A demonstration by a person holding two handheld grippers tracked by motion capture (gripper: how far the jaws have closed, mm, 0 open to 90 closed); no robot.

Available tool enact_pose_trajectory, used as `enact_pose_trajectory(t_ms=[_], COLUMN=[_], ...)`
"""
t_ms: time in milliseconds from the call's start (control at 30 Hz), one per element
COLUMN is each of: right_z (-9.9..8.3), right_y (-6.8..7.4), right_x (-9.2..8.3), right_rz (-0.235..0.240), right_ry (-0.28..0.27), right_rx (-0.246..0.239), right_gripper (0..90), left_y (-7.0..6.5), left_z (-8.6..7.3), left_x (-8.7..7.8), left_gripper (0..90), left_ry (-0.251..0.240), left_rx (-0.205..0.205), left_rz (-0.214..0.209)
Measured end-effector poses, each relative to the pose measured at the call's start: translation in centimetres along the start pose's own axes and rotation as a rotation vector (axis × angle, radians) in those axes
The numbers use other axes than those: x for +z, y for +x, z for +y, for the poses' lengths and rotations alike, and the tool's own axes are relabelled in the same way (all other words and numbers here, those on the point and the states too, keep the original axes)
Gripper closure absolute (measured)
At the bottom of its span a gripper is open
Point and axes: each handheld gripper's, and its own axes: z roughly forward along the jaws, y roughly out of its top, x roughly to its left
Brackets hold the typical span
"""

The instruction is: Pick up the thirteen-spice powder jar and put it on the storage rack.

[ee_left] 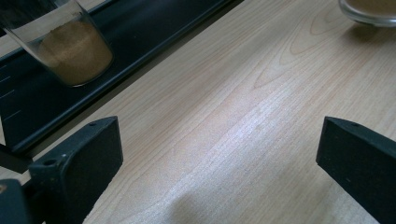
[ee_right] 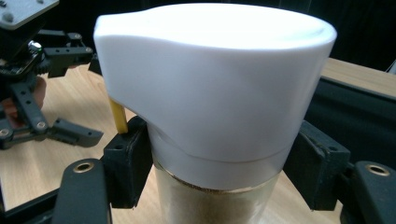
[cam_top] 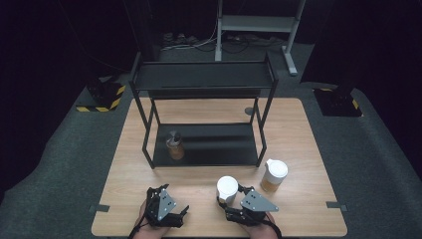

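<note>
At the counter's (cam_top: 149, 149) near edge, the right tool (ee_right: 219, 163) clamps a white-lidded jar (ee_right: 210, 93), not yet shelved; the left tool (ee_left: 219, 154) gapes empty.

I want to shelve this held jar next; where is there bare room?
The rack's lower shelf is bare right of the lidless jar; the top shelf looks bare. It is crowded at the table's near edge: right gripper on its white-lidded jar, second white-lidded jar beside.

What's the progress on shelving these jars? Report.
Done: one jar stands on the rack's lower shelf. In hand: the right claw is shut on a white-lidded jar. Left: that jar and the second white-lidded jar on the table; the left claw is open.
</note>
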Motion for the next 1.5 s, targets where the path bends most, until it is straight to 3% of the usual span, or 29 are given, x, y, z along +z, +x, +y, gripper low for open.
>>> enact_pose_trajectory(t_ms=[533,600,633,767,1500], right_z=[2.7,3.0,3.2,3.6,5.8], right_y=[-1.2,-1.2,-1.3,-1.3,-2.1], right_x=[1.9,2.3,2.4,3.1,7.0], right_rz=[-0.013,-0.018,-0.019,-0.032,-0.07], right_ry=[-0.004,-0.003,-0.005,-0.013,-0.024], right_rx=[0.025,0.033,0.037,0.05,0.056], right_gripper=[30.3,30.3,30.3,30.3,30.3], left_y=[0.1,0.1,0.0,0.2,0.3], left_z=[-0.1,-0.2,-0.3,-0.3,-0.5], left_x=[-0.1,-0.1,0.0,-0.1,-0.2], left_gripper=[0.9,0.9,0.9,0.9,0.9], left_ry=[-0.005,-0.011,-0.019,-0.015,-0.027], left_rx=[0.007,0.0,-0.023,-0.003,0.01], left_rz=[-0.005,-0.007,-0.013,-0.01,-0.02])
